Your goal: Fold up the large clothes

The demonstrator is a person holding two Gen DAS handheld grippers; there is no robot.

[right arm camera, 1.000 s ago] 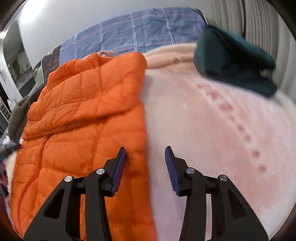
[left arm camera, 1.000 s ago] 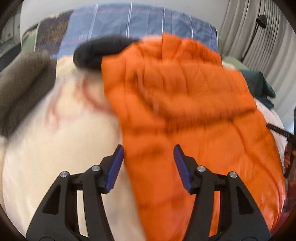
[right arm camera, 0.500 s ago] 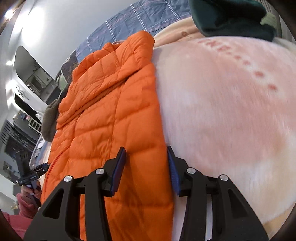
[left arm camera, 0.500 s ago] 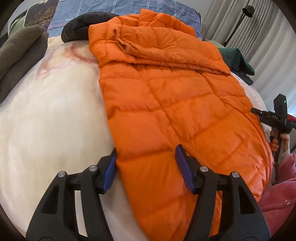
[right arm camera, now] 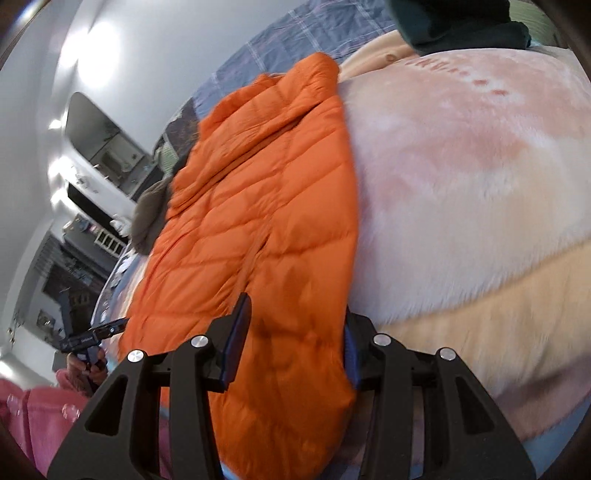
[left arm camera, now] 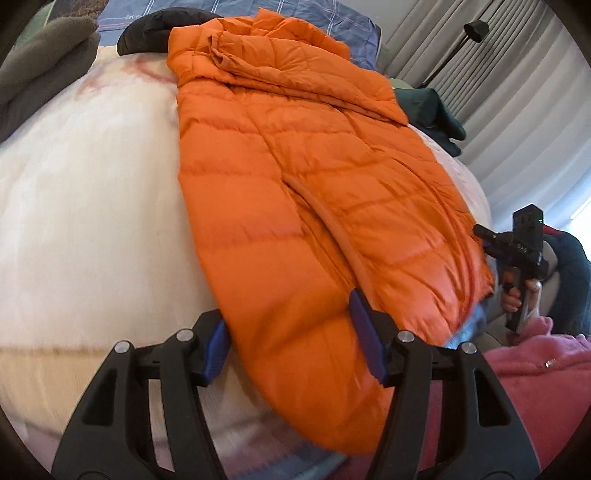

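Spread lengthwise over the cream blanket (left arm camera: 92, 203) of the bed: orange puffer jacket (left arm camera: 295, 184), top end toward the blue checked pillow (left arm camera: 325, 33), hem (left arm camera: 314, 406) hanging off the near edge. Across the chest, what looks like a folded-in sleeve (left arm camera: 295, 85).

Left tool (left arm camera: 291, 339): parted, just been closing, one hem corner between the pads, not visibly pinched. Right tool (right arm camera: 291, 343): parted too, the opposite hem corner filling the gap. Impossible to tell whether squeezed or merely straddled.

Risks, judged from here:
- Puffy, slick-looking shell: likely to slip out of a shallow bite, dropping one corner mid-fold and skewing the crease.
- Biting only the top layer: lifting one front panel alone and opening the jacket along the zip (left arm camera: 332, 229) instead of folding it.
- Uneven lift between the two sides: twisting the hem and spilling the tucked sleeve.
- Overhanging hem: possible slide off the bed under any further pull toward the near edge.
- Catching blanket pile with the outer pads: dragging the bedding along.

Writing: faint lettering on the pillow's edge and on the tool bodies, too blurred to read. No brand or label visible on the jacket.
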